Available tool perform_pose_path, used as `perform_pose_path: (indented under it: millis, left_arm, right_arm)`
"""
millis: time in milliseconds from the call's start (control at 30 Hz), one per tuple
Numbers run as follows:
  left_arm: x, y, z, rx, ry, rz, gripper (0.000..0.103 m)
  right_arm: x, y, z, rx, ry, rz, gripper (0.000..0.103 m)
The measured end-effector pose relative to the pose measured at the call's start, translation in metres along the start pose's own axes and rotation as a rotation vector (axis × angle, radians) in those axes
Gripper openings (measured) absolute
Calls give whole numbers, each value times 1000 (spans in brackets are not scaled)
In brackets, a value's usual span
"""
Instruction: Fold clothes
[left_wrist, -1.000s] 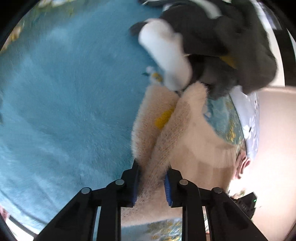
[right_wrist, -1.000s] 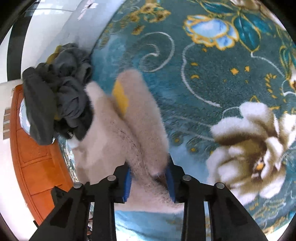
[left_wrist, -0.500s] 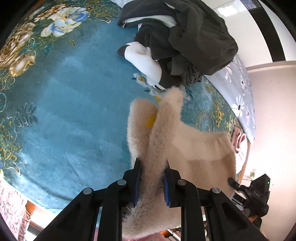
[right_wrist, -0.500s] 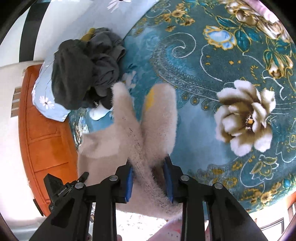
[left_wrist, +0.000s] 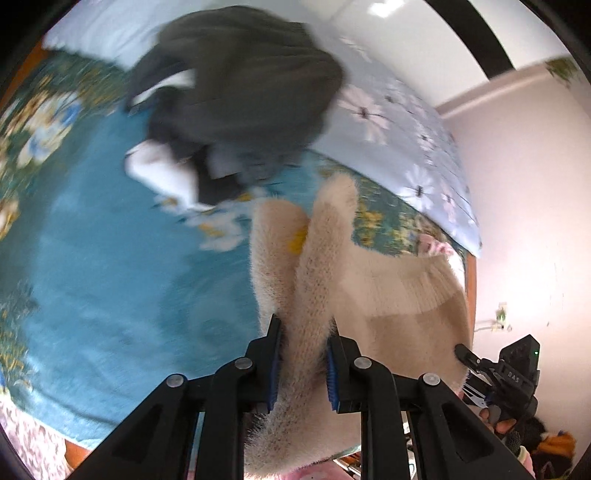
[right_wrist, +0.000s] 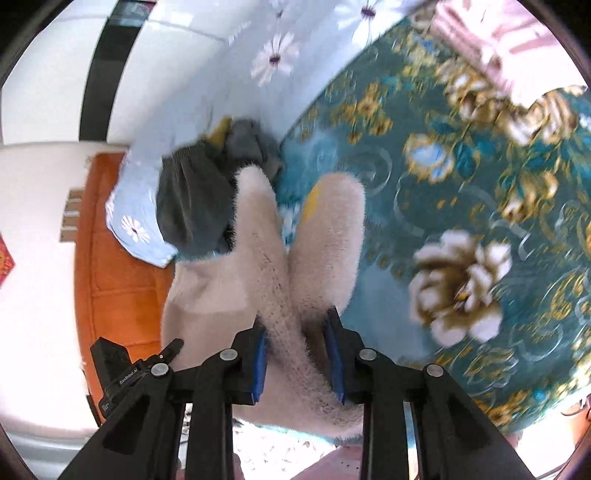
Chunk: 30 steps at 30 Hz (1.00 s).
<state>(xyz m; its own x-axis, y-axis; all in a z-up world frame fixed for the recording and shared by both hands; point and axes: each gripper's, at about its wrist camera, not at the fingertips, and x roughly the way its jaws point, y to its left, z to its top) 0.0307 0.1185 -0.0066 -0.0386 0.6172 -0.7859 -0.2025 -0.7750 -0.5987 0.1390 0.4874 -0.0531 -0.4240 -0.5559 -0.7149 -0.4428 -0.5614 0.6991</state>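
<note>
A fuzzy cream sweater (left_wrist: 388, 291) with a small yellow tag hangs from both grippers above a teal floral blanket (left_wrist: 110, 258). My left gripper (left_wrist: 303, 354) is shut on a fold of the sweater's edge. My right gripper (right_wrist: 297, 354) is shut on another fold of the same sweater (right_wrist: 266, 273). The garment drapes away from the jaws in two fuzzy lobes. Each view shows the other gripper at the side: the right one (left_wrist: 509, 373) in the left wrist view, the left one (right_wrist: 125, 369) in the right wrist view.
A pile of dark grey and white clothes (left_wrist: 236, 99) lies beyond the sweater on the blanket; it also shows in the right wrist view (right_wrist: 199, 192). A pale blue daisy-print sheet (left_wrist: 406, 147) lies behind. An orange wooden bed frame (right_wrist: 110, 258) borders the bed. Pink fabric (right_wrist: 480, 33) lies at the far corner.
Both grippers have risen and tilted back with the sweater in their grip, lifting it higher off the blanket. The dark clothes pile now sits further up in both views.
</note>
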Motion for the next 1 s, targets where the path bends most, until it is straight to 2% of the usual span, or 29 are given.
perform_pose_path:
  millis: [200,233,267,333,400,500,633,700,867,1000]
  left_arm:
    - [41,-119,2,49,-32,0,21]
    - [49,-140,1,50,-37,3,20]
    - [61,-164,0,47,-36,-4,20]
    - [87,-209,-2,58,-24,-11,16]
    - [121,-259,-5,98,4,2,12]
    - [168,-303,-6,154,42,65,11]
    - [234,-312,-4,157,105,212,11]
    - [258,-289,-5,107,140,285,11]
    - [276,-222,-25,-44,181,291,11]
    - [269,-180,-63,-168,183,238,11]
  right_arm:
    - [-69,-51,71,-47,-36,45,27]
    - [-81,-61,85,-59,-36,51,23]
    - [-94,-70,101,-72,-36,57,12]
    - [-123,-90,132,-97,-37,68,10]
    - [-147,-113,161,-115,-31,33,10]
    - [-163,-159,193,-78,-20,-5,10]
    - [-144,-226,204,4,33,-55,10]
    - [-127,-255,200,50,58,-60,10]
    - [-101,-299,180,152,71,-22,10]
    - [-81,-288,169,88,117,-34,10]
